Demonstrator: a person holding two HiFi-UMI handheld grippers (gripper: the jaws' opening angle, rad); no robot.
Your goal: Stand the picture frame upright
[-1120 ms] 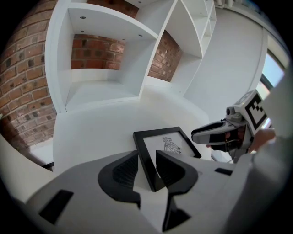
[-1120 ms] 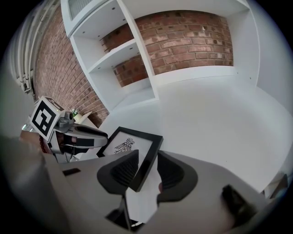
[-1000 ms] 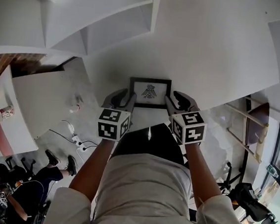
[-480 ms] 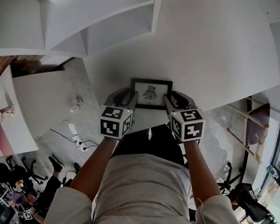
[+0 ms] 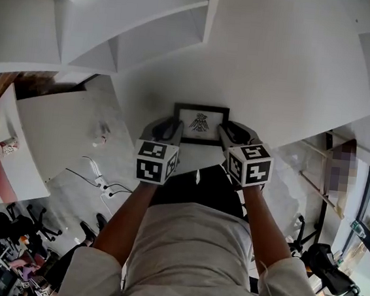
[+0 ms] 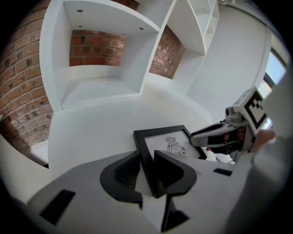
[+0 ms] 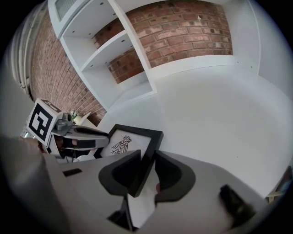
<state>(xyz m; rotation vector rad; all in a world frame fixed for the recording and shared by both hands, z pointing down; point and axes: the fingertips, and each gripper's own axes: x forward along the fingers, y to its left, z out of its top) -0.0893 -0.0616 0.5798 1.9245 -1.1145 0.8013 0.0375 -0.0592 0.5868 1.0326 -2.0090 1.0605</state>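
We have the picture frame (image 5: 201, 123) lying face up on the white worktop (image 5: 285, 69), close to its near edge and square in front of us, with its long axis running left to right between our two hands. That axis decides the coming move: each short side bar points straight back into a claw, so neither hand is nearer than the other and both must lift together. The left gripper (image 6: 147, 159) has just been closing, and the frame's left bar stands between its jaws, which now look pressed against it on both faces. The right gripper (image 7: 147, 156) has been closing too, and it pinches the right bar in the same way (the contact on its outer jaw is harder to judge). Both claws slope down from the near edge, so we judge that the far long edge should rise while the near one stays on the worktop.
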